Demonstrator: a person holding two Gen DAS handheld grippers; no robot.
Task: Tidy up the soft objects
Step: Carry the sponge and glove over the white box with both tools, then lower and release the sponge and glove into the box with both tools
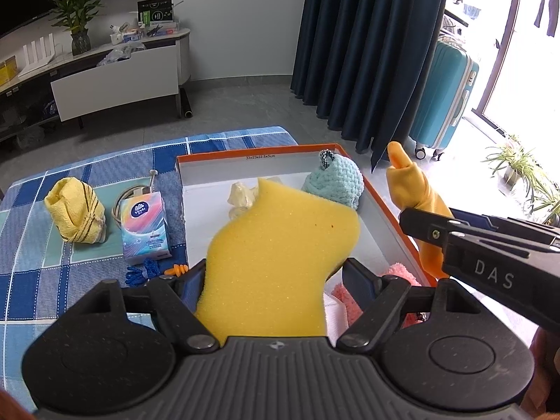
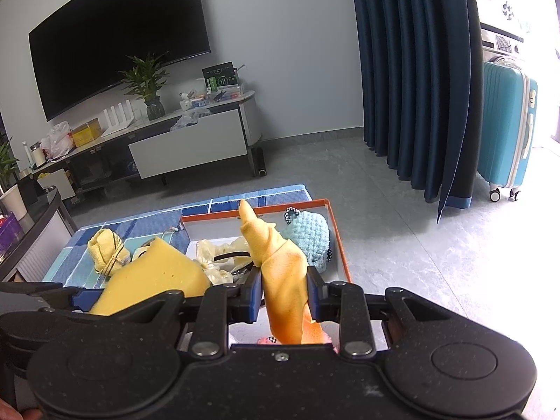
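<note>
The left tool [image 1: 273,280] fills the bottom of the left wrist view, angled down, its pads clamped on either side of a yellow sponge [image 1: 280,245] that rises up the middle of the frame over the box [image 1: 385,203]. At the right edge of that view the right tool [image 1: 416,224] reaches in from the side, gripping an orange cloth [image 1: 409,182] whose tip stands up beyond the box's right wall. In the right wrist view the right tool [image 2: 285,294] sits low in the frame, also angled down, clenched on the orange cloth [image 2: 280,266], which stands upright at the centre; the sponge [image 2: 157,273] shows at lower left.

The box is white inside with orange edges. Inside it, from left to right in the left wrist view: a cream lump [image 1: 241,194] at the back, partly behind the sponge, a teal knit piece [image 1: 336,178] in the far right corner, and something pink and fluffy [image 1: 346,297] near the lower right, mostly hidden by the tool.

The box rests on a blue checked cloth [image 1: 35,245]. Left of the box lie a yellow striped towel bundle [image 1: 75,210], a tissue pack [image 1: 145,227] with a white cable [image 1: 122,199] just behind it, and, lower, a blue cord [image 1: 143,273] beside small orange earplugs [image 1: 176,270].

Beyond is grey floor [image 1: 227,112]. At upper left stand a TV cabinet [image 1: 115,77] and a plant [image 1: 75,17]; a dark blue curtain [image 1: 367,52] hangs right of centre, and a teal suitcase [image 1: 444,101] stands at the right.
</note>
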